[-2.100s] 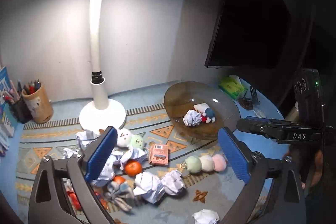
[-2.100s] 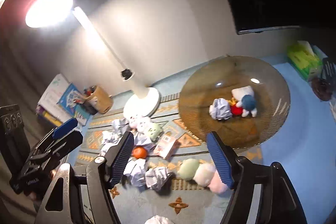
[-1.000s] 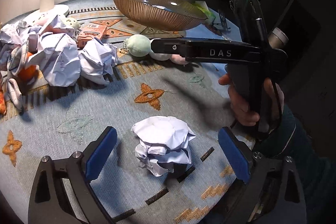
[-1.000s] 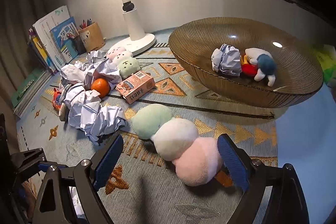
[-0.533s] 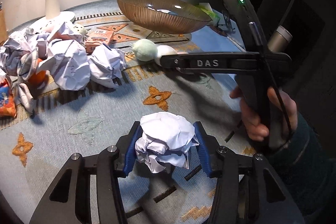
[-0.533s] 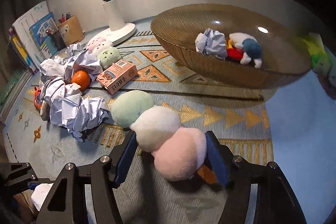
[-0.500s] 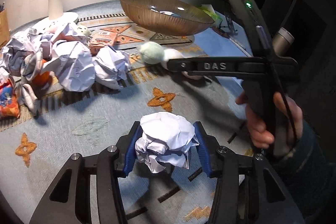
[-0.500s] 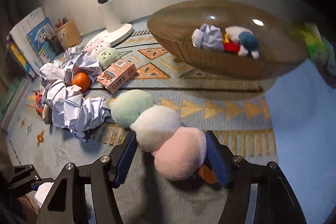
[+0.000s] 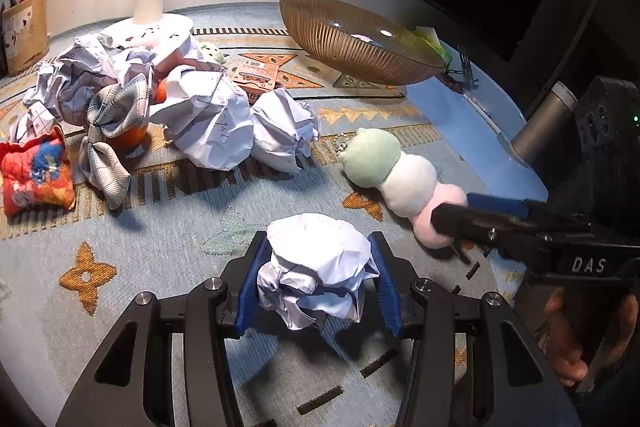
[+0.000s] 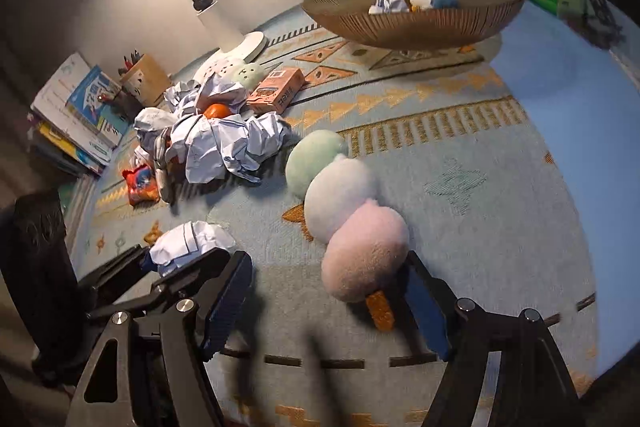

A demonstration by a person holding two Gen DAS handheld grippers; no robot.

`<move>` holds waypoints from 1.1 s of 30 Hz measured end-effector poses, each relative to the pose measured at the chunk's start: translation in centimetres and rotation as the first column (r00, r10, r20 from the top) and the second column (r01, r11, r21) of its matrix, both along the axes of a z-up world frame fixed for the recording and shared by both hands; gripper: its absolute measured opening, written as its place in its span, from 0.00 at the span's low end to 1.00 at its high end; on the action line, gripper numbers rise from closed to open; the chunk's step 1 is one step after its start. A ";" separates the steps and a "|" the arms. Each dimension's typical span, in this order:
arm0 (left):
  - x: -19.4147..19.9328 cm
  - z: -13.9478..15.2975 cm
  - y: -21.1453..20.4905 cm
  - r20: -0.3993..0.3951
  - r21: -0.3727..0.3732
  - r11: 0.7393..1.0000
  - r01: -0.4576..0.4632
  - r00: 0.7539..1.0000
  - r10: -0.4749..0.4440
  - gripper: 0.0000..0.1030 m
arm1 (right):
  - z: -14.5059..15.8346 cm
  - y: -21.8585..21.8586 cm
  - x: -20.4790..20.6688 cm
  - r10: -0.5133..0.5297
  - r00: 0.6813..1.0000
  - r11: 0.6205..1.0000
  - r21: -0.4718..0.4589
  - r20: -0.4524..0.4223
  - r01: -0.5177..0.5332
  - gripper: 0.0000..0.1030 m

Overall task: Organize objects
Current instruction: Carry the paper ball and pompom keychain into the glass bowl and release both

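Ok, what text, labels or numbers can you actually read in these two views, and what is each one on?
"DAS": white letters on the body of the black right tongs, seen from the left wrist.
Small orange printed carton: print and barcode too small to read.
Large crumpled white paper ball with handwriting: pen marks, not legible.
Blue-and-white book cover by the wall: blurred, unreadable.
Red and orange snack packet: graphics only, no readable words.

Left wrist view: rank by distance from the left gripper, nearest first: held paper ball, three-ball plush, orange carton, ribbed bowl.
1. Paper ball: clamped in the left gripper.
2. Three-ball plush: ahead, to the right, on the rug.
3. Orange carton: farther back, centre, behind the crumpled paper pile.
4. Ribbed bowl: farthest, back right.
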State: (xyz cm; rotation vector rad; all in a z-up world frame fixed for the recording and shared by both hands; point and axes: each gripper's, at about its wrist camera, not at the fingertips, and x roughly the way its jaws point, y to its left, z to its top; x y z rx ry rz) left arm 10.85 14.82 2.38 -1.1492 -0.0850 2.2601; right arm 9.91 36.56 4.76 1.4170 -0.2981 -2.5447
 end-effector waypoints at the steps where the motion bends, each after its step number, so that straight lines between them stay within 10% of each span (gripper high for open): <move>1: 0.1 0.0 0.0 -0.001 -0.001 1.000 0.001 1.000 -0.001 0.45 | 0.4 0.2 0.3 -0.025 0.999 0.998 0.054 -0.040 0.027 0.75; 3: 0.1 0.0 0.2 -0.003 -0.005 1.000 0.000 1.000 0.000 0.45 | 0.9 0.5 -0.2 -0.014 0.997 0.994 0.110 -0.079 0.023 0.89; 12: -0.1 -0.3 0.0 0.010 -0.012 1.000 -0.018 1.000 0.018 0.45 | -1.1 -1.6 -3.1 0.171 0.979 0.950 0.283 -0.108 -0.135 0.87; 19: 0.1 1.4 1.3 -0.040 -0.030 1.000 -0.006 0.999 0.005 0.45 | -2.4 -1.8 -3.1 0.203 0.976 0.942 0.288 -0.075 -0.174 0.46; 27: -2.4 9.1 2.0 -0.197 0.087 0.996 -0.020 0.980 0.037 0.45 | 6.5 2.5 -2.6 0.132 0.955 0.982 0.168 -0.264 -0.089 0.46; 33: -8.2 15.1 5.6 -0.289 0.146 0.989 -0.006 0.956 0.048 0.45 | 13.7 8.2 -6.7 -0.131 0.908 0.988 0.028 -0.398 0.155 0.46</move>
